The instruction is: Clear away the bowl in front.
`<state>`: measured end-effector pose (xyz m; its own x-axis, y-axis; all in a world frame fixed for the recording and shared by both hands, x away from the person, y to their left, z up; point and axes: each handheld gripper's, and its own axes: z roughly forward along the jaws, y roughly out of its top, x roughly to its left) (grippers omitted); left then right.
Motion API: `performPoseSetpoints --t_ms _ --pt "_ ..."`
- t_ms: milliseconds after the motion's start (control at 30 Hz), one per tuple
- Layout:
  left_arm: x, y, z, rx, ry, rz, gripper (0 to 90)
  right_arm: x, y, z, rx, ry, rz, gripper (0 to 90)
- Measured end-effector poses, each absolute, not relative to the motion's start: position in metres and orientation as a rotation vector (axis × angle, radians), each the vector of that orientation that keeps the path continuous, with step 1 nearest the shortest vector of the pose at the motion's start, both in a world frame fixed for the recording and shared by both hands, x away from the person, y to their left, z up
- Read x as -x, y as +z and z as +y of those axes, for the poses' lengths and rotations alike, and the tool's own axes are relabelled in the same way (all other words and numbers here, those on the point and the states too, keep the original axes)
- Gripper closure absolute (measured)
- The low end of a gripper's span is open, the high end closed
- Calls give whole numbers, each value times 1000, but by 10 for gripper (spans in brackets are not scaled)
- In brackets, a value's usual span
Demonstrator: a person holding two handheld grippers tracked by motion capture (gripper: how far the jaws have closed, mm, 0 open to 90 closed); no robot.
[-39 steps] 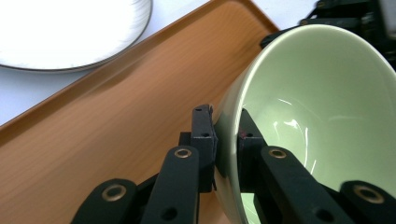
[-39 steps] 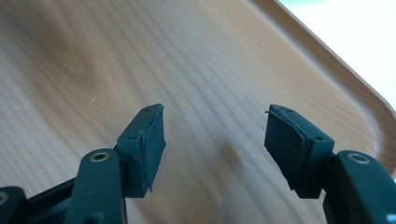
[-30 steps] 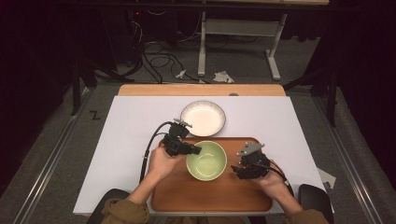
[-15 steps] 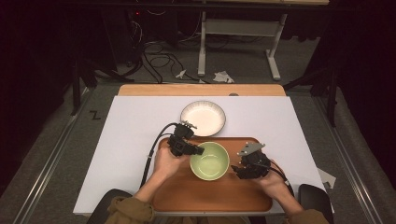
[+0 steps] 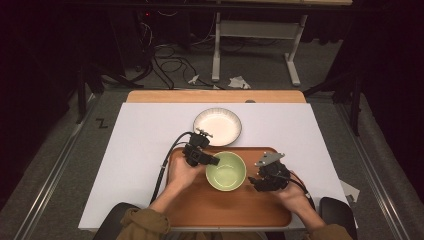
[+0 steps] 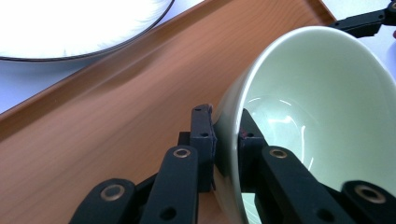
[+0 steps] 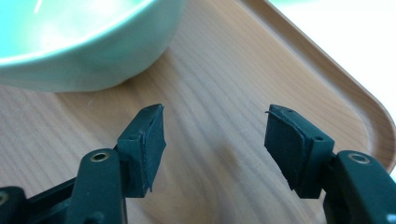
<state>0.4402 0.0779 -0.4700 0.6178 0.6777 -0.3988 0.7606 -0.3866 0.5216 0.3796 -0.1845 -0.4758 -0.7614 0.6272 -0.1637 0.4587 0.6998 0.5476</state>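
My left gripper (image 5: 212, 161) pinches the rim of the green bowl (image 5: 226, 171) at the bowl's nine o'clock, one pad outside the wall and one inside, as the left gripper view shows plainly. The bowl sits over the middle of the wooden tray (image 5: 200, 210) nearest me on the desk (image 5: 135, 150); it looks tipped a little, though I cannot be sure it rests flat. My right gripper (image 5: 255, 181) hangs just off the bowl's three o'clock, pads spread with nothing between them. Beyond the tray, at twelve o'clock, lies the white plate (image 5: 217, 126).
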Motion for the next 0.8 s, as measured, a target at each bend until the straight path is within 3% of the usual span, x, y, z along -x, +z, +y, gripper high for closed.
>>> performPoseSetpoints --t_ms 800 --pt "-447 -477 77 -2143 -180 1164 810 -381 -476 -184 -849 710 2566 382"
